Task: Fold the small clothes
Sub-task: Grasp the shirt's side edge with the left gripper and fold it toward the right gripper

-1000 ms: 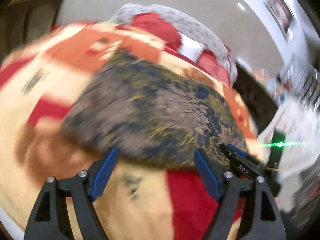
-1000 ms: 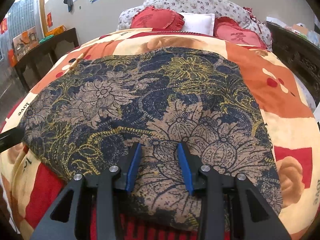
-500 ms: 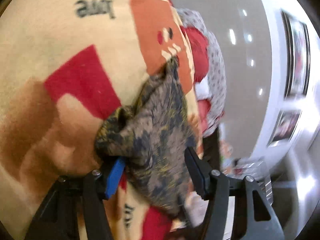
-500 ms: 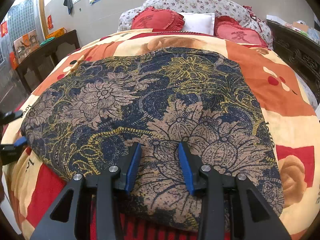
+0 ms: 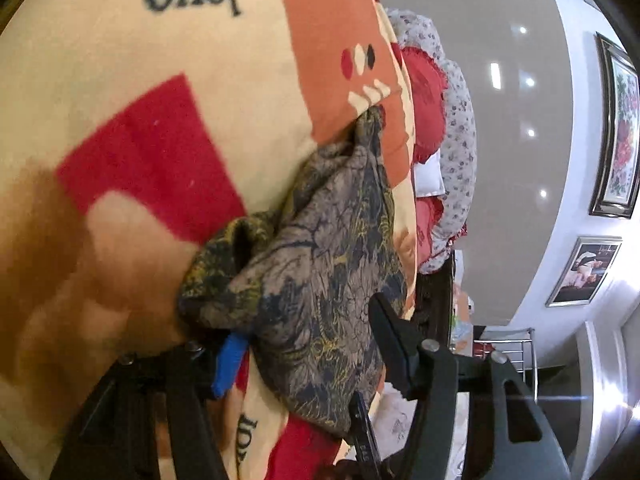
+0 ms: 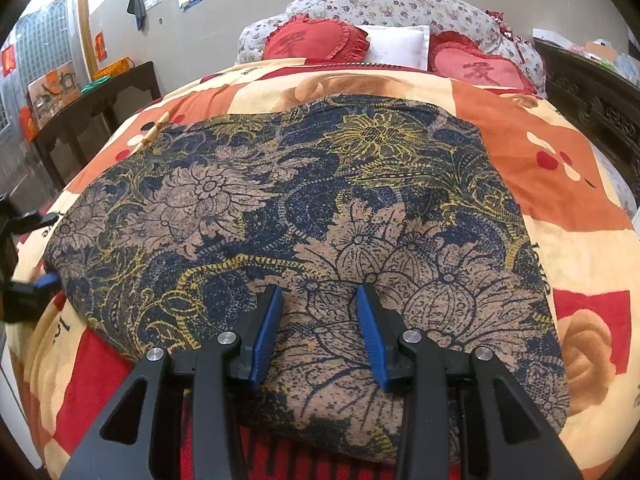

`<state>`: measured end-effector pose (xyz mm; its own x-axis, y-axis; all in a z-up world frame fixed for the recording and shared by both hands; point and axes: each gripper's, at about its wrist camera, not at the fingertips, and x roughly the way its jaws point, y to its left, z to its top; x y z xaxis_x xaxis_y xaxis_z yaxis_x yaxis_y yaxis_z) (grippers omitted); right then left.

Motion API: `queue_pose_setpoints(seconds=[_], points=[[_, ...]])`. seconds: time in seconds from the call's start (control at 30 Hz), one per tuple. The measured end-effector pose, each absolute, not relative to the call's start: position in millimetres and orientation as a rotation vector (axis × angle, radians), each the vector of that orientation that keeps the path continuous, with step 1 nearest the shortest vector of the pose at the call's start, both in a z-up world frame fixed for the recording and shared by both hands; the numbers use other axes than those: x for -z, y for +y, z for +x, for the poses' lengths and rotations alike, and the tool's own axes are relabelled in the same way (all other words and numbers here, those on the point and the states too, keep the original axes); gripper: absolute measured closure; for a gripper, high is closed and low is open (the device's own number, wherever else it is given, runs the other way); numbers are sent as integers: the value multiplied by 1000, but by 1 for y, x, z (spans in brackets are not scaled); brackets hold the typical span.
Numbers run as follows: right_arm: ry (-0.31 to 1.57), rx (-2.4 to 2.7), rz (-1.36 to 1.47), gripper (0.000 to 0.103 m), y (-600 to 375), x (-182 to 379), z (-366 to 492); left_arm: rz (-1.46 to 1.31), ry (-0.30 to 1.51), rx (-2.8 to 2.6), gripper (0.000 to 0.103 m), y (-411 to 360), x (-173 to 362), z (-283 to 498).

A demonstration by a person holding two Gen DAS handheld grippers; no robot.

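A dark blue, tan and yellow floral garment [image 6: 320,216] lies spread flat on the bed blanket [image 6: 552,184]. My right gripper [image 6: 318,320] is open and rests over the garment's near edge, with cloth between its blue pads. My left gripper [image 5: 304,344] is rolled on its side at the garment's left corner [image 5: 316,280]. Bunched cloth sits between its jaws, which still stand apart. It also shows at the left edge of the right wrist view [image 6: 24,272].
Two red heart cushions [image 6: 316,40] and a white pillow [image 6: 396,44] lie at the head of the bed. A dark side table [image 6: 100,100] stands to the left and a carved dark wooden bed frame [image 6: 592,96] to the right.
My left gripper has swung in and rolled sideways onto the garment's left corner, and cloth now bunches between its jaws. The right gripper has stayed in place.
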<state>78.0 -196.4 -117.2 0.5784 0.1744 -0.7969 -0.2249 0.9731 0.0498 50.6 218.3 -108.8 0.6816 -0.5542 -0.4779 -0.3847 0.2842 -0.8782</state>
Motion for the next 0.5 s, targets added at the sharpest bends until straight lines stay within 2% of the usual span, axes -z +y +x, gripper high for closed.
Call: queue_pose_setpoints(seconds=[0.17,0.33,0.5], points=[[925,-235,-56,62,-196,118,78,-1087,797,112,42,207,90,47],[925,-239,-48,62,-196,118,78,-1138,697,51,43,227,90,41],[927,-254,-17,62,-201,119,79,-1126,737,200,43,216,93,47]])
